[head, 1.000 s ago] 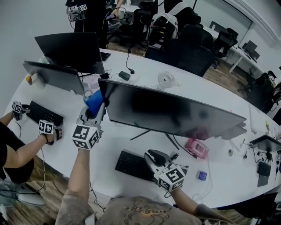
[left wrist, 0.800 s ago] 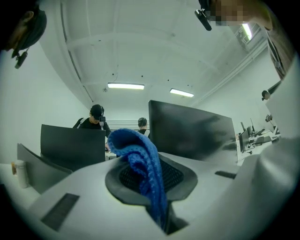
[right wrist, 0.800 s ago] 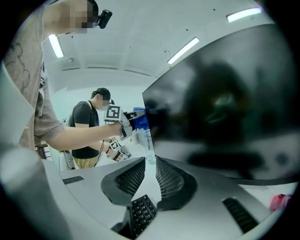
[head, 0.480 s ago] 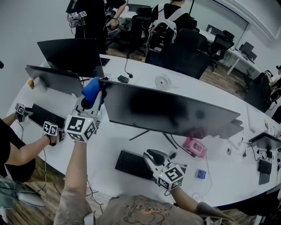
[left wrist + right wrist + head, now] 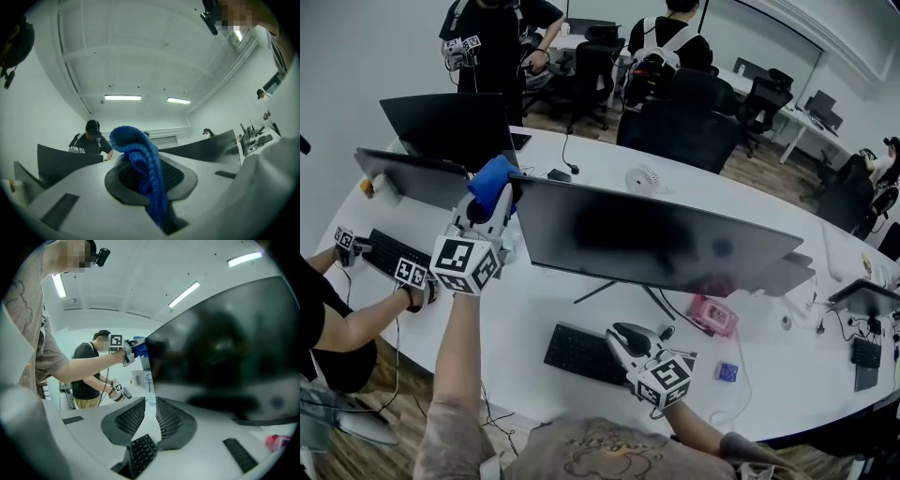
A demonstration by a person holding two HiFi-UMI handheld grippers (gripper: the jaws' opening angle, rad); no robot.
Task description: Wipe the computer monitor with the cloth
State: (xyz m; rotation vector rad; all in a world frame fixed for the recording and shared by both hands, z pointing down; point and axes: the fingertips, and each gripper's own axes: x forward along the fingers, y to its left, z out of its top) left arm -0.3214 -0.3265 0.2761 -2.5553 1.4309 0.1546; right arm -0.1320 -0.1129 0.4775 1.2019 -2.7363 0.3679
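A wide dark monitor stands across the middle of the white table. My left gripper is raised at the monitor's upper left corner, shut on a blue cloth. In the left gripper view the cloth hangs folded out of the closed jaws of the left gripper. My right gripper rests low over a black keyboard, its jaws nearly together with only a thin slit and nothing between them. The right gripper view shows the right gripper, the monitor and the cloth.
Another person at the left holds grippers over a second keyboard. Two more monitors stand at the far left. A clear bottle, a small white fan and a pink object sit on the table. Chairs and people fill the back.
My left gripper has lifted the blue cloth up and away along the monitor's left edge to its top corner. The right gripper has stayed over the keyboard.
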